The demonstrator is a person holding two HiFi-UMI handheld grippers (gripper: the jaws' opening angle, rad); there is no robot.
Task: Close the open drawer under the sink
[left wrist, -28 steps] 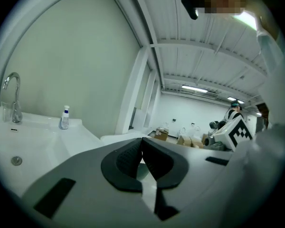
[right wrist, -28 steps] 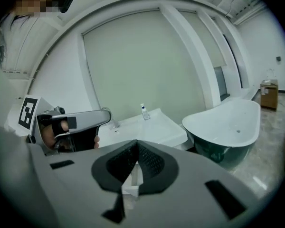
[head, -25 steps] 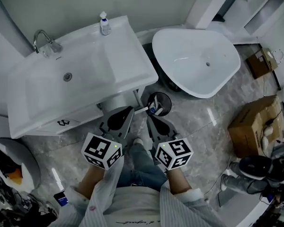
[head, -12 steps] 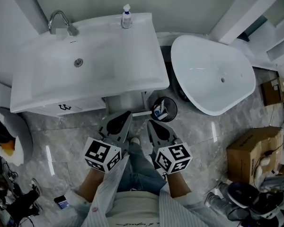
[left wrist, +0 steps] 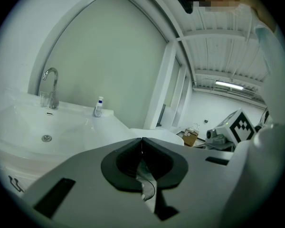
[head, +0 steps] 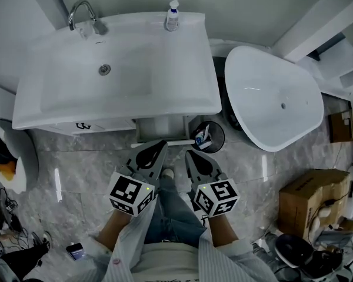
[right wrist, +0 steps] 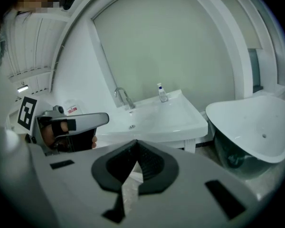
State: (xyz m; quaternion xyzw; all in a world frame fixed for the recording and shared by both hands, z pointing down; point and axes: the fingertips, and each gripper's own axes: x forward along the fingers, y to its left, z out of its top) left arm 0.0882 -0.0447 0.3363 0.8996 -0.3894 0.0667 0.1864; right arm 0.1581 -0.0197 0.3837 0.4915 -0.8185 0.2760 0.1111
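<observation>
Jaws pressed together and empty, we should set left gripper (head: 155, 148) and right gripper (head: 189, 155) flat on the drawer front (head: 160, 128) at twelve o'clock and push squarely under the sink (head: 182, 107).

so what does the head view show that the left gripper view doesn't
Only the head view: the open drawer under the sink, and the small bin beside it. Only the left gripper view: that the left hand-held gripper has its jaws together on nothing, plus a ceiling light. Both: the sink, faucet, soap bottle and bathtub.
</observation>
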